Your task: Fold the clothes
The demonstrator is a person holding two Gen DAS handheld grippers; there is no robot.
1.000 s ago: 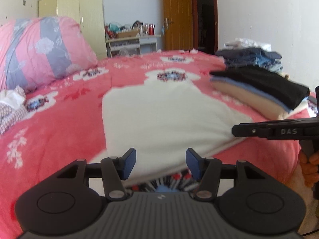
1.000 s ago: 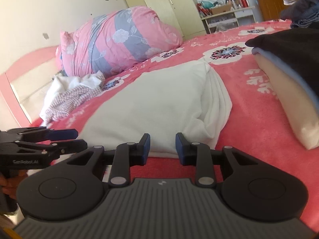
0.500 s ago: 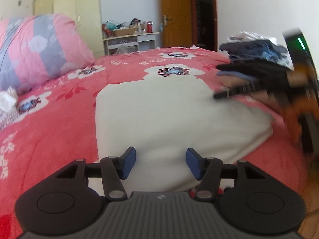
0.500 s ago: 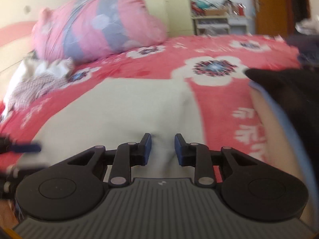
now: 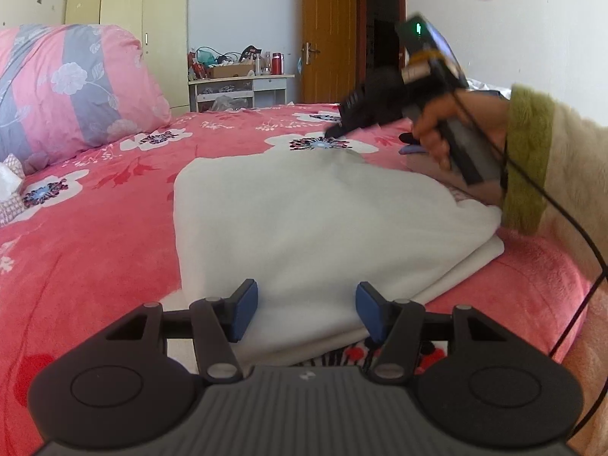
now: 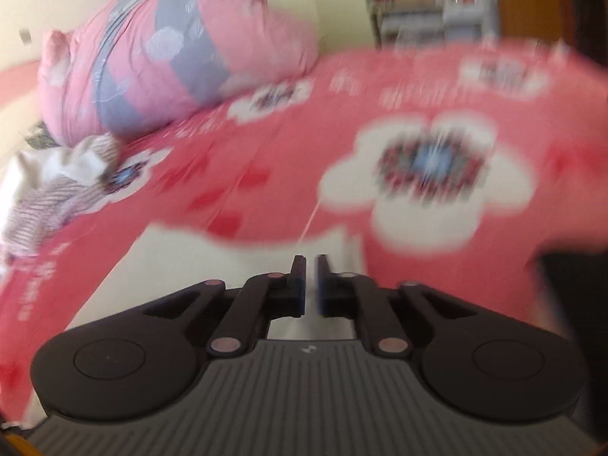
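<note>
A white garment (image 5: 304, 209) lies folded flat on the pink flowered bedspread (image 5: 95, 258). My left gripper (image 5: 307, 311) is open at its near edge, and the cloth's edge lies between the blue pads without being pressed. A hand holds my right gripper (image 5: 334, 133) at the garment's far edge, where the cloth rises in a small peak. In the blurred right wrist view, the right gripper (image 6: 311, 277) has its jaws closing to a narrow slit, with the white garment (image 6: 190, 266) between them.
A big pink and grey quilt bundle (image 5: 64, 91) sits at the bed's head, with crumpled striped clothes (image 6: 49, 197) below it. A green-cuffed sleeve (image 5: 528, 159) and a black cable cross the right side. A dark folded pile (image 6: 570, 273) lies at the right. A wardrobe, cluttered table and door stand behind.
The right gripper swept from the garment's near right corner across to its far edge and its jaws narrowed. The left gripper sank slightly toward the near edge.
</note>
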